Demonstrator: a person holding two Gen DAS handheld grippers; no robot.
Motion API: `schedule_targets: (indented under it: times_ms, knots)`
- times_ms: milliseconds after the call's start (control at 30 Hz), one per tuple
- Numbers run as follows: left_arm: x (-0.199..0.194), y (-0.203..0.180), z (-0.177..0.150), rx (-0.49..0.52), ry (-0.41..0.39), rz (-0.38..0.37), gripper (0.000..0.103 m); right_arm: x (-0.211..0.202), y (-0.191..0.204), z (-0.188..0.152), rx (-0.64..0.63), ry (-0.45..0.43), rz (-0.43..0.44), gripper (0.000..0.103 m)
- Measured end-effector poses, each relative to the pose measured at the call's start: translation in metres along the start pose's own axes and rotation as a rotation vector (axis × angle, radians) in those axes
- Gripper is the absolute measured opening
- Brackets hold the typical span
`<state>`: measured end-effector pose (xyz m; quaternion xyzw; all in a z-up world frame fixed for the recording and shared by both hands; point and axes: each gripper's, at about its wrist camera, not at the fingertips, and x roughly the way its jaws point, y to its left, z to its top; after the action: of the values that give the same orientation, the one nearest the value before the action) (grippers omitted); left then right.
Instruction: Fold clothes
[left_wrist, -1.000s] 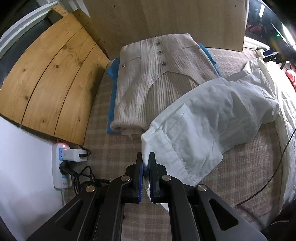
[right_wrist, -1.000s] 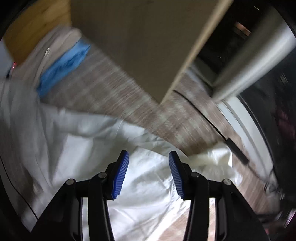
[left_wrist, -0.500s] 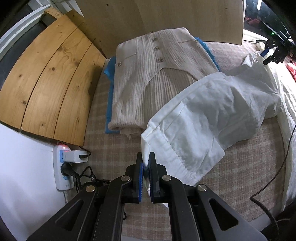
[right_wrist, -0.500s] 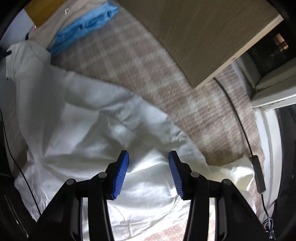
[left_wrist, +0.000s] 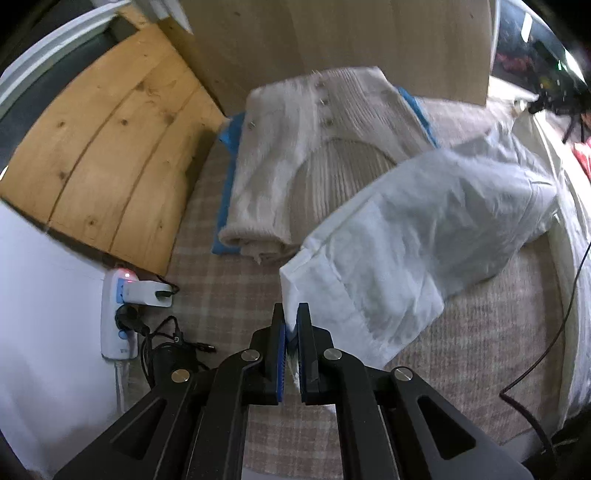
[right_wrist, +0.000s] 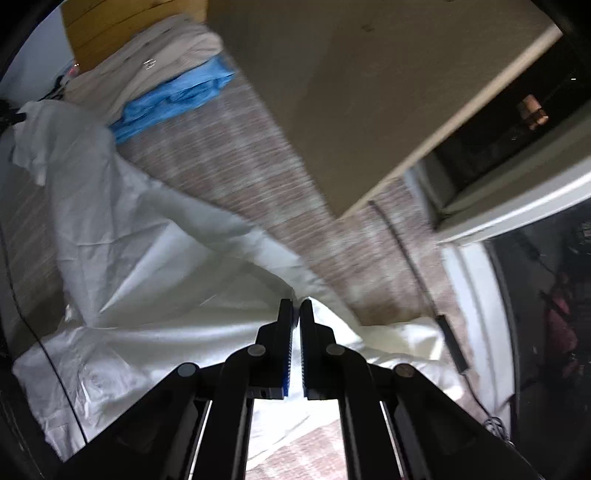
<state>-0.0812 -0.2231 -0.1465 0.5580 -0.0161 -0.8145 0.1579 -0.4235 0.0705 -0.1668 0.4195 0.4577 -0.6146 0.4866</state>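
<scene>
1. Left wrist view: my left claw (left_wrist: 291, 325) is clamped on the near hem corner of the white garment (left_wrist: 424, 229), which lifts off the checked bed cover (left_wrist: 229, 295) and sags toward the bed's right side.
2. Risk here: only a thin edge sits between the pads. I judge a sharp pull could slip it free and drop the fold.
3. Surroundings: a folded beige knit (left_wrist: 295, 155) on a blue garment (left_wrist: 227, 192) lies just beyond, toward the wooden headboard (left_wrist: 96, 147). The raised white cloth overlaps that stack in view; swinging it across could drag the stack. A power strip (left_wrist: 118, 314) with a plugged charger sits at the bed's left edge, and a black cable (left_wrist: 554, 332) crosses the right side.
4. Right wrist view: my right claw (right_wrist: 295, 314) is pinched shut on a raised ridge of the same white garment (right_wrist: 155, 266).
5. Risk here: the grip may take several layers, giving a crooked fold. Another cable (right_wrist: 417, 269) lies on the cover just beside the cloth and could snag.
</scene>
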Motion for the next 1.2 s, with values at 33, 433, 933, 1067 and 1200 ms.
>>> schedule_targets:
  times_ms: [33, 433, 933, 1067, 1200]
  knots:
    - [-0.001, 0.002, -0.001, -0.011, -0.004, -0.004, 0.004, 0.000, -0.004, -0.001, 0.020, -0.010, -0.021, 0.003]
    - [-0.011, 0.016, -0.013, -0.095, -0.017, -0.083, 0.004, -0.011, -0.016, -0.010, 0.193, -0.118, -0.133, 0.038]
    - [-0.003, 0.028, -0.022, -0.155, -0.022, -0.118, 0.005, -0.012, 0.014, -0.078, 0.372, -0.031, -0.076, 0.039]
    - [0.011, 0.023, -0.021, -0.086, 0.028, -0.105, 0.009, -0.039, -0.005, -0.118, 0.492, -0.038, -0.148, 0.039]
    - [0.030, 0.025, -0.038, -0.070, 0.092, -0.022, 0.015, -0.037, -0.013, -0.142, 0.567, -0.026, -0.155, 0.039]
